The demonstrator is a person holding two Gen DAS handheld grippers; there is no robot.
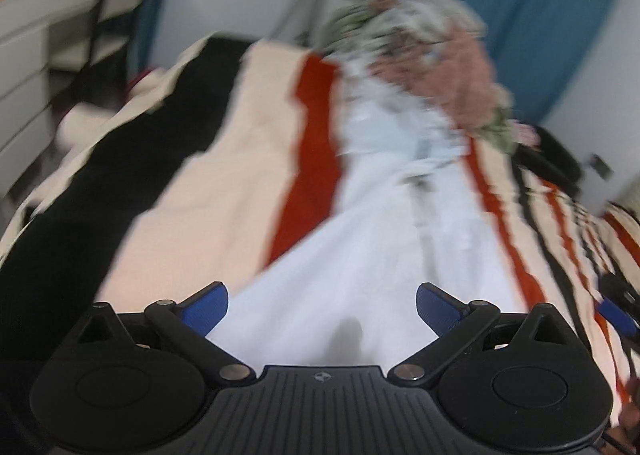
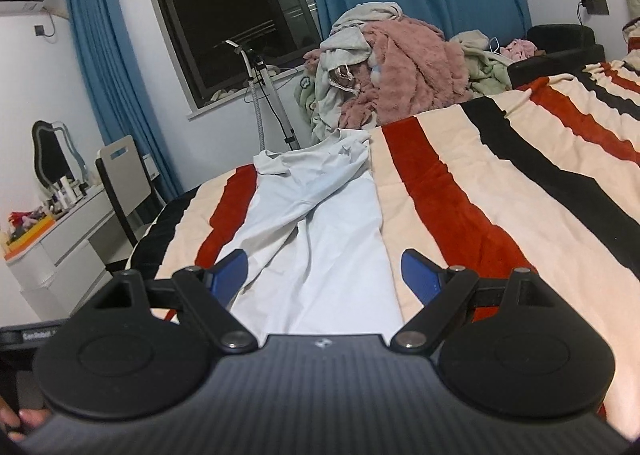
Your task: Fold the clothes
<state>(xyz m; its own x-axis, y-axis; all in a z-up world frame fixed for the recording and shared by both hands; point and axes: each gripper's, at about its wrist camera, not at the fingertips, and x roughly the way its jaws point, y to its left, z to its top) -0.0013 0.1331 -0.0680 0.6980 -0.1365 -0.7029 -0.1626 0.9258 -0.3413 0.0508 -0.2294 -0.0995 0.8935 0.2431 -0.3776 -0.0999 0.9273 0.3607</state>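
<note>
A pair of pale blue-white trousers [image 2: 320, 223] lies lengthwise on the striped blanket [image 2: 500, 183], legs toward me and waist at the far end. It shows blurred in the left wrist view [image 1: 360, 255]. My left gripper [image 1: 322, 307] is open, its blue pads on either side of the near trouser end, holding nothing. My right gripper [image 2: 324, 273] is open over the near end of the trouser legs, empty. The right gripper's blue tip [image 1: 616, 315] shows at the right edge of the left wrist view.
A heap of unfolded clothes [image 2: 392, 71] with a pink fleece is piled at the far end of the bed, also in the left wrist view [image 1: 432, 55]. A white dresser [image 2: 60, 239] and a chair [image 2: 120, 183] stand on the left. A garment steamer [image 2: 260, 95] stands by the window.
</note>
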